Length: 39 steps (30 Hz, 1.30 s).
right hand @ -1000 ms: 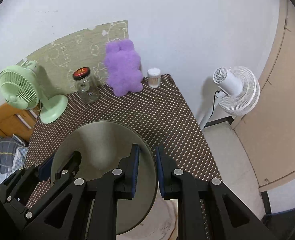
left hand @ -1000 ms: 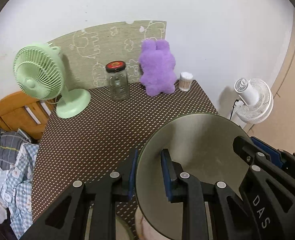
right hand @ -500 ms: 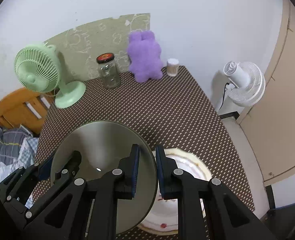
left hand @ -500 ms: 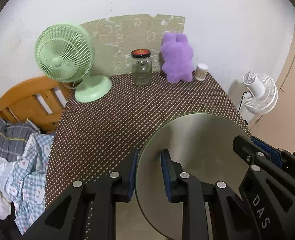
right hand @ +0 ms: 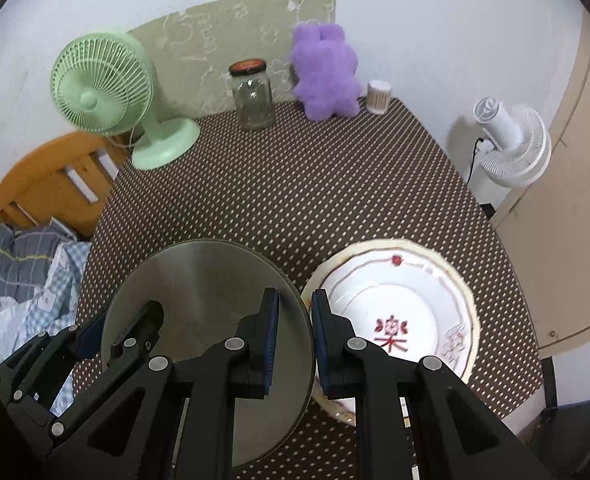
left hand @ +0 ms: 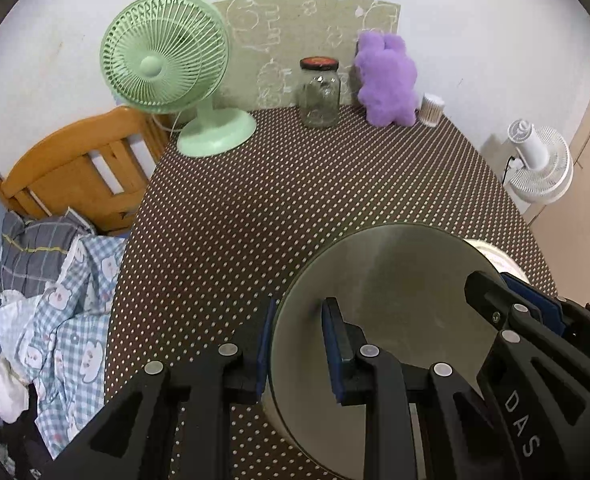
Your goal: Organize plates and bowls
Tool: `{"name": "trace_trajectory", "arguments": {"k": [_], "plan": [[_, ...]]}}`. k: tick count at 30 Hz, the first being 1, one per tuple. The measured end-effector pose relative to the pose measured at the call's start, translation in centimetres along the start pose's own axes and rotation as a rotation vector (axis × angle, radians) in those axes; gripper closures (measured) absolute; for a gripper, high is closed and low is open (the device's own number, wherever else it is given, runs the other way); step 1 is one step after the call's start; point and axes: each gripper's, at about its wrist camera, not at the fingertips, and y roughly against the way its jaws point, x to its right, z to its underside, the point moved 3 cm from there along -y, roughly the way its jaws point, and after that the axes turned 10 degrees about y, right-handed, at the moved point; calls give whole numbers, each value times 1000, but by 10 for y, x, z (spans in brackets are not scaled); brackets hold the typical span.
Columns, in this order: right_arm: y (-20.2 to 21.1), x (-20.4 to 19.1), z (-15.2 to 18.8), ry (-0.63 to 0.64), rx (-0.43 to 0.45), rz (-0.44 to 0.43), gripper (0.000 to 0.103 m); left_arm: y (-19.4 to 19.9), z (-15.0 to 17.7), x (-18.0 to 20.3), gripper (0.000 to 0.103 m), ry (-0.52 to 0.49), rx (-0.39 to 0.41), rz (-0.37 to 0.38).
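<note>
**A:** What do I have, nearest first?

**B:** I have both grippers on one thing. My left gripper is clamped narrow on the near-left rim of the steel bowl, one pad outside the wall and one inside. My right gripper pinches the opposite rim the same way. The bowl looks lifted clear of the dotted tablecloth, though I judge that rather than see it.

**A:** And where does it go?

**B:** Just beside it on my right sits the white plate with a red character, flat on the cloth. From my right camera the bowl's edge overlaps the plate's near-left rim. I judge the step is setting the bowl onto that plate.

**A:** How do I do it well?

**B:** I keep both hands level with each other so the rim doesn't twist out of either pinch. I centre the bowl over the plate's well before lowering, since an off-centre landing would probably tip it on the raised rim. I hold both grips until the base sits flat.

**A:** Anything in the way farther back?

**B:** No. The green fan, the glass jar, the purple plush toy and the small tub of swabs stand well apart along the wall. The white fan is on the floor off the table.
</note>
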Motion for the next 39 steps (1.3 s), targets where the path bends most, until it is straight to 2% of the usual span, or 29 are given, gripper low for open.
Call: {"name": "trace_trajectory", "arguments": {"k": [12,23,29,37,39], "plan": [[-21,-15,20,11,-66,-22,83,-20,21,-17,82,3,-63,-25],[-39,-25,24,14,-92,-40,83,-34,22,-24,82,1,-91,-45],[-49,-24,24,18,-101,-17,83,-46,23,-20,82,-8,-120,-31],[-54,-27,25,34,-115,-11,82,-45,25,-21,82,-24,-102,-14],[-53,-27,25,27,-120,-21,81,-44,24,-22,77,-15,-116,11]]}}
